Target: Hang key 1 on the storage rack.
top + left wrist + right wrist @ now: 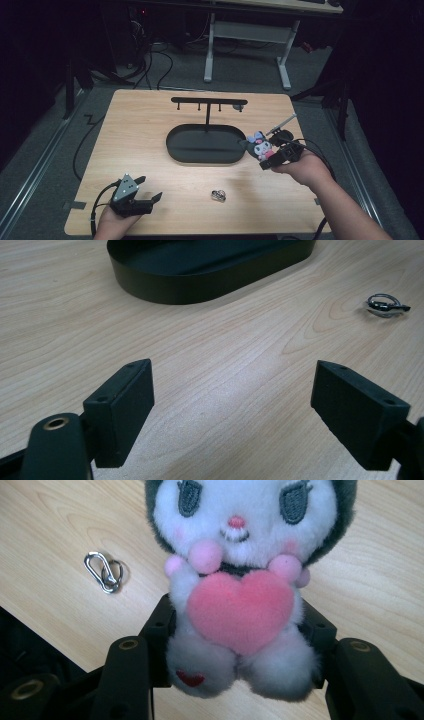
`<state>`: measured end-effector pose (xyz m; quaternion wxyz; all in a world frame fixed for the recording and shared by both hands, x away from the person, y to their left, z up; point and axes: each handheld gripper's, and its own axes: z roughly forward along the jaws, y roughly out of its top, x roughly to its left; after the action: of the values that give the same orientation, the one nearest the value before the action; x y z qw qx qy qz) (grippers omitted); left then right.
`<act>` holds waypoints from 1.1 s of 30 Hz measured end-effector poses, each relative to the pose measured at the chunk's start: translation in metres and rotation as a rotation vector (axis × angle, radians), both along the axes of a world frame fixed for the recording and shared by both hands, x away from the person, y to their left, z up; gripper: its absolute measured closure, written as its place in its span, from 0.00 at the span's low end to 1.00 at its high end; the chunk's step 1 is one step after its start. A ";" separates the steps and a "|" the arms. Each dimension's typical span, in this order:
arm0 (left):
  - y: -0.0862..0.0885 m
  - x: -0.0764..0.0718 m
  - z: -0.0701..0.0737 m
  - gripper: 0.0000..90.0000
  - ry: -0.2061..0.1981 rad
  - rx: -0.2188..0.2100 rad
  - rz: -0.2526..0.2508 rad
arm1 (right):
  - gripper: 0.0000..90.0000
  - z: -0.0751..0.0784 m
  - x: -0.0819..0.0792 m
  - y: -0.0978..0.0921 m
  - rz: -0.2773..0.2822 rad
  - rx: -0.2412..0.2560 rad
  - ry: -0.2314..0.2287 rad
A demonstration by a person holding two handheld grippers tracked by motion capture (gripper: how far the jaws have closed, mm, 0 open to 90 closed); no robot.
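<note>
Light wooden desk (150, 130) carries a black oval metal tray (205, 145) w/ a T-shaped black hanger stand (208, 102) rising from it, approx. mid-desk. Right tool (272, 155), held above desk just right of tray, jaws pinching lower body of a small white-and-grey plush toy w/ pink heart (240, 610); toy upright, off the surface. Left tool (147, 192) at near-left desk edge, jaws spread wide, nothing betw. them. Small silver metal clip ring (218, 195) lies on desk betw. both tools, near front edge.
</note>
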<state>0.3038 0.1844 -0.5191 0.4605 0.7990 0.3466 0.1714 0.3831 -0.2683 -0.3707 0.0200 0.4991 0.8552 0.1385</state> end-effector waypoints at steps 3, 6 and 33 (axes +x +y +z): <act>0.001 0.000 0.000 0.20 0.000 -0.002 0.003 | 0.54 0.004 0.005 0.000 -0.004 -0.008 -0.005; 0.001 0.000 0.000 0.20 -0.001 -0.006 0.006 | 0.54 0.008 0.010 0.000 -0.008 -0.003 -0.006; 0.002 0.000 -0.001 0.20 0.001 -0.001 -0.002 | 0.54 0.050 0.047 0.024 -0.005 0.029 -0.040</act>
<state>0.3040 0.1861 -0.5199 0.4608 0.7993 0.3461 0.1703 0.4298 -0.2448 -0.3212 0.0304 0.4985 0.8513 0.1608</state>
